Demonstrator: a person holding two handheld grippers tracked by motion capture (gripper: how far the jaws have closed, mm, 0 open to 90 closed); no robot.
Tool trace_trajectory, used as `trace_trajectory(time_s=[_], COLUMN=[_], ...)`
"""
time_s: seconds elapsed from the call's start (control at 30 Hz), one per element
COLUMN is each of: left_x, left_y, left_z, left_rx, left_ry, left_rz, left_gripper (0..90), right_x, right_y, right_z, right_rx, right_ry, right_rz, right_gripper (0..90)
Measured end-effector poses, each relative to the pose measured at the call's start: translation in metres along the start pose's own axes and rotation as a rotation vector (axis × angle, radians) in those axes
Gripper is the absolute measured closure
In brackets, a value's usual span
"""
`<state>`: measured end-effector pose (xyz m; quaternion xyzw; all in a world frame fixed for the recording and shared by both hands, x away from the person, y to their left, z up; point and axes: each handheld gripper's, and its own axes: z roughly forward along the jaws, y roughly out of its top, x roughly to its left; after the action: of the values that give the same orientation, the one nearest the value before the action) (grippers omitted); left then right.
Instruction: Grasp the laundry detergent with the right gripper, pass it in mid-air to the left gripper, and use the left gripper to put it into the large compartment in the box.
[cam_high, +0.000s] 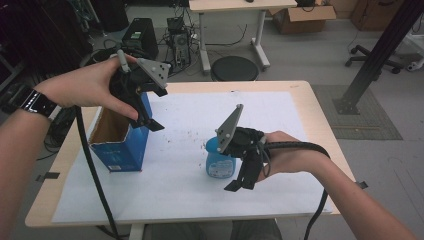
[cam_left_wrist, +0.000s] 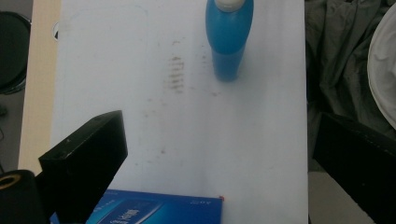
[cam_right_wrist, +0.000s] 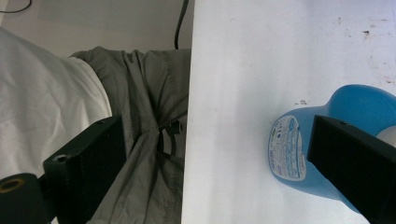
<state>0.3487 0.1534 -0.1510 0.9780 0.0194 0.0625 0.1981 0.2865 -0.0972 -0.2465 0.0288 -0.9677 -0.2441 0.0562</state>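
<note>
1. The blue bottle (cam_right_wrist: 299, 154) is showing smooth, glossy plastic.
2. The blue box (cam_high: 120, 142) is looking like matt cardboard.
3. White paper sheet (cam_high: 190, 165) is lying matt, speckled, over the wooden table (cam_high: 320, 107).

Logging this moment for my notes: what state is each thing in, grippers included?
Blue box: upright on the white sheet, top open.
Blue bottle: standing upright, white cap on, ungripped.
Left gripper: open, held above the box.
Right gripper: open, beside the bottle.
White sheet: flat on the table, stained with brown specks.
</note>
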Motion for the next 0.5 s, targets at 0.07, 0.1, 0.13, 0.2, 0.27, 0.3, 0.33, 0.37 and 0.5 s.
trace_trajectory(time_s=[0.07,0.1,0.13,0.2,0.27,0.3,0.33,0.37,0.5], left_x=[0.0004,0.0004,0.0007,0.0018,0.0024,0.0028,0.0030,0.0031,0.0036], left_y=[-0.0010,-0.0013,-0.0015,-0.0016,-0.0015,-0.0013,-0.0011,-0.0008,0.0011], left_z=[-0.0013,-0.0019,-0.0029,-0.0053,-0.0062,-0.0068,-0.0073,-0.0078,-0.0095], left_rx=[-0.005,-0.007,-0.009,-0.003,-0.001,-0.003,-0.006,-0.008,-0.018], left_ry=[-0.001,-0.002,-0.004,-0.005,0.000,0.002,0.001,0.002,0.002], left_rz=[-0.006,-0.008,-0.010,-0.019,-0.022,-0.024,-0.025,-0.023,-0.023], left_gripper=[4.3,4.3,4.3,4.4,4.5,4.5,4.5,4.5,4.6], right_x=[0.0000,0.0001,0.0000,-0.0001,-0.0007,-0.0009,-0.0015,-0.0016,-0.0029], right_y=[-0.0003,-0.0005,-0.0006,-0.0006,-0.0011,-0.0016,-0.0022,-0.0029,-0.0047], right_z=[-0.0008,-0.0018,-0.0023,-0.0036,-0.0042,-0.0042,-0.0038,-0.0036,-0.0026], right_rx=[-0.004,-0.007,-0.009,-0.008,-0.010,-0.009,-0.013,-0.013,-0.014], right_ry=[-0.003,-0.001,-0.001,-0.002,-0.002,-0.004,-0.005,-0.004,-0.004], right_rz=[-0.005,-0.008,-0.009,-0.011,-0.010,-0.009,-0.012,-0.007,-0.009], right_gripper=[4.8,4.8,4.8,4.8,4.8,4.7,4.7,4.7,4.7])
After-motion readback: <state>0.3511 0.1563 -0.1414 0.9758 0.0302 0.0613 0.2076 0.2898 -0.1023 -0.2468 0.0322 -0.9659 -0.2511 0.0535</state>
